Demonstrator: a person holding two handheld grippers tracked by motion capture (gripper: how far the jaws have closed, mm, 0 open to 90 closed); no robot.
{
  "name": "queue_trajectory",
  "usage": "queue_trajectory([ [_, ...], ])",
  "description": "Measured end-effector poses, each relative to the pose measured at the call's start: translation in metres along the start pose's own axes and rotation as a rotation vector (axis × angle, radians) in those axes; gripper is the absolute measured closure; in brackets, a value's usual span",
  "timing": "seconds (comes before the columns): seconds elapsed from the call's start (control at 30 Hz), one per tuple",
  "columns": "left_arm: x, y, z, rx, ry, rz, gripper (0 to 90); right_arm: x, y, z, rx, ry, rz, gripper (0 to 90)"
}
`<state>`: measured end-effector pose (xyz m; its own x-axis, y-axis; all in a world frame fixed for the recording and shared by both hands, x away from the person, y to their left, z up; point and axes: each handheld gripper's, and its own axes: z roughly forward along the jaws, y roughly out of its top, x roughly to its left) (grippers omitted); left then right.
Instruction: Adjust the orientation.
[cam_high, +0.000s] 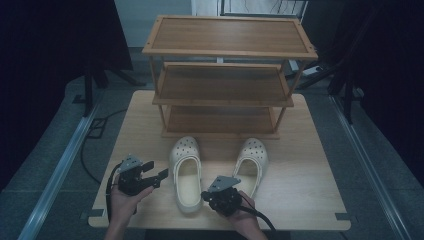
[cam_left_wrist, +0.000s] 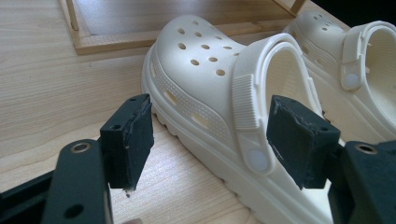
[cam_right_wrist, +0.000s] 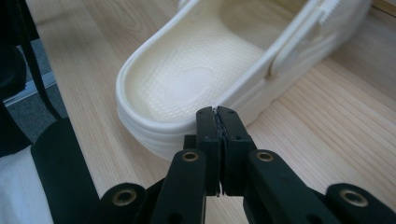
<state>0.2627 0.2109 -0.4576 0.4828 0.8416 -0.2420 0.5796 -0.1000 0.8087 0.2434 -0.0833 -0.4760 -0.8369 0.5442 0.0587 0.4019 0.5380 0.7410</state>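
Note:
Two cream clogs lie on the wooden table (cam_high: 310, 190) in front of a three-tier wooden shelf (cam_high: 225, 50), toes toward it. My left gripper (cam_high: 156, 170) is open just left of the left clog (cam_high: 186, 170). In the left gripper view the gripper (cam_left_wrist: 212, 128) has its pads spread wide, and the clog's (cam_left_wrist: 205, 70) strap side lies beyond them, untouched. My right gripper (cam_high: 204, 195) is shut at that clog's heel. In the right gripper view its tips (cam_right_wrist: 218, 116) press together against the outer wall of the clog (cam_right_wrist: 187, 79), with nothing seen between them.
The right clog (cam_high: 252, 160) lies a short gap to the right of the left one. All of the shelf's tiers are bare. Dark stands and cables sit on the grey floor around the table. Bare wood lies to the right of the clogs.

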Motion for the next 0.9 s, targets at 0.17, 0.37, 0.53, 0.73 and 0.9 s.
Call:
queue_trajectory([
  [0.17,0.0,0.001,-0.001,-0.004,-0.002,0.0,32.0,0.006,0.004,0.008,-0.01,0.032,-0.015,89.5],
  [0.37,0.002,0.001,-0.003,-0.006,0.003,-0.007,32.0,0.017,0.013,0.02,-0.019,0.067,-0.051,89.8],
  [0.53,0.005,0.001,-0.005,-0.014,0.006,-0.013,31.9,0.024,0.02,0.033,-0.038,0.103,-0.064,89.9],
  [0.73,0.008,0.0,-0.005,-0.013,0.01,-0.019,32.0,0.028,0.021,0.04,-0.076,0.115,-0.057,89.6],
  [0.9,0.007,0.0,-0.005,-0.015,0.01,-0.019,32.0,0.019,0.014,0.024,-0.103,0.083,-0.041,87.2],
])
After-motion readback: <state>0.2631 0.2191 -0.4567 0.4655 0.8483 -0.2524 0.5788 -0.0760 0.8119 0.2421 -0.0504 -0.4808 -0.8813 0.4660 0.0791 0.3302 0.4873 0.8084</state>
